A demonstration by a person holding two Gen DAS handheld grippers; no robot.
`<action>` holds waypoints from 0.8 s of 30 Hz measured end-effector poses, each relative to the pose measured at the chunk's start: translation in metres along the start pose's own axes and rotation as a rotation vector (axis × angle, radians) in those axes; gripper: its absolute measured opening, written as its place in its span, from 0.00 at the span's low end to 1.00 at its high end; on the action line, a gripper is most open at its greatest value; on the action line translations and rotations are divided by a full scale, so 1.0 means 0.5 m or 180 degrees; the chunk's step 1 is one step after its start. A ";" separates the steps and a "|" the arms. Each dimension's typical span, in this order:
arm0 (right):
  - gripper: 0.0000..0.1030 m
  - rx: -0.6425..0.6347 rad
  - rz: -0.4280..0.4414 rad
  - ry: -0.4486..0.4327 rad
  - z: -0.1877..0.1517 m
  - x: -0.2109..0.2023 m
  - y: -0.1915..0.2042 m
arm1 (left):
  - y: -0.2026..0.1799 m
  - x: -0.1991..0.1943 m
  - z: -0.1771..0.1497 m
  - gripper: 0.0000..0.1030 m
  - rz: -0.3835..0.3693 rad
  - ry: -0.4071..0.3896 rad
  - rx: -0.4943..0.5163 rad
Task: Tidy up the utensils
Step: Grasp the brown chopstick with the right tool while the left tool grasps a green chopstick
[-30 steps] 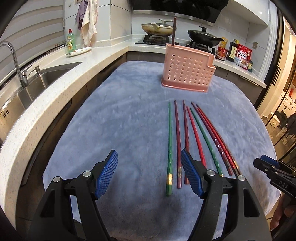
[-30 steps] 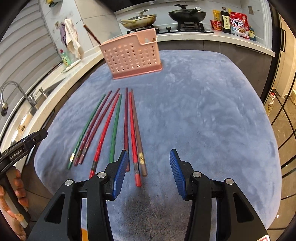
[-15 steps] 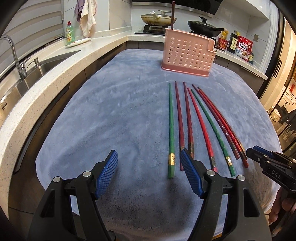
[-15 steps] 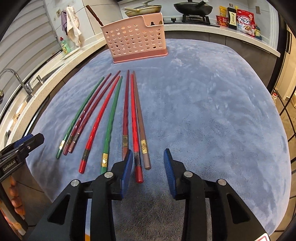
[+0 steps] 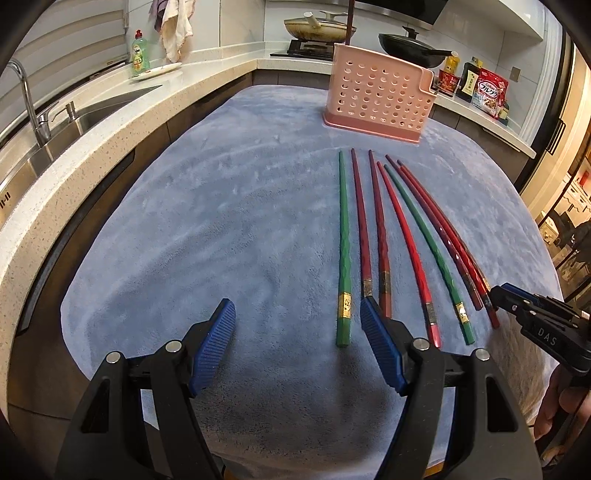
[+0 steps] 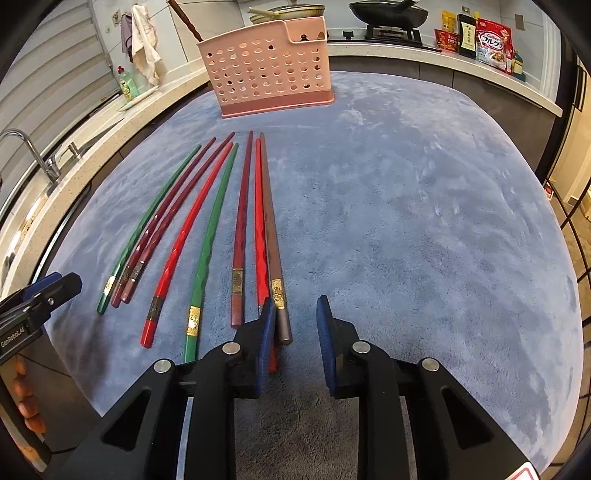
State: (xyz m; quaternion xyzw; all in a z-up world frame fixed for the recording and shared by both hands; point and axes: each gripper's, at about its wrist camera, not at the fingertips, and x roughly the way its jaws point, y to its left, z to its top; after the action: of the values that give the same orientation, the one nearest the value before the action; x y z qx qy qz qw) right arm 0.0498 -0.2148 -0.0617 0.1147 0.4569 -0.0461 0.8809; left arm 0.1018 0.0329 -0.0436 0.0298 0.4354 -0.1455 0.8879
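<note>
The right gripper (image 6: 295,328), jaws closing with nothing yet clamped, sat at lower centre. The brown chopstick (image 6: 271,236) ran lengthwise toward the pink holder (image 6: 266,70), its butt beside the left pad. The left gripper (image 5: 295,350) stood released.

Eight chopsticks (image 6: 207,236) fanned side by side on the cloth-covered desk (image 6: 424,229), left of centre in the right wrist view, tips toward the perforated holder (image 6: 269,70) standing at upper centre behind them. One more chopstick (image 6: 184,18) upright inside that holder. Sink (image 5: 74,122) and tap (image 5: 26,96) at far left in the left wrist view, stove pans (image 5: 317,27) along the top behind the holder.
</note>
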 end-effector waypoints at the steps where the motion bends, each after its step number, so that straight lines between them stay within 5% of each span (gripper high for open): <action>1: 0.21 0.0012 0.0011 0.0000 0.000 0.001 -0.002 | -0.001 0.001 -0.001 0.65 -0.0004 0.0005 0.0006; 12: 0.20 -0.0104 -0.0034 0.0002 -0.004 0.014 0.004 | -0.012 0.013 -0.003 0.65 -0.0038 0.0060 0.0031; 16: 0.09 -0.0103 -0.0061 -0.0016 -0.006 0.012 -0.001 | -0.016 0.019 -0.006 0.65 -0.0059 0.0086 0.0038; 24: 0.08 -0.0054 -0.0105 -0.0031 -0.022 -0.005 -0.014 | -0.024 0.035 -0.012 0.64 -0.0063 0.0133 0.0055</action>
State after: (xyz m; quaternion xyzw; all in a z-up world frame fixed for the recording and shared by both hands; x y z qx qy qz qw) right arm 0.0383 -0.2187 -0.0670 0.0995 0.4549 -0.0574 0.8831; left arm 0.1040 0.0185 -0.0599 0.0361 0.4528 -0.1574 0.8768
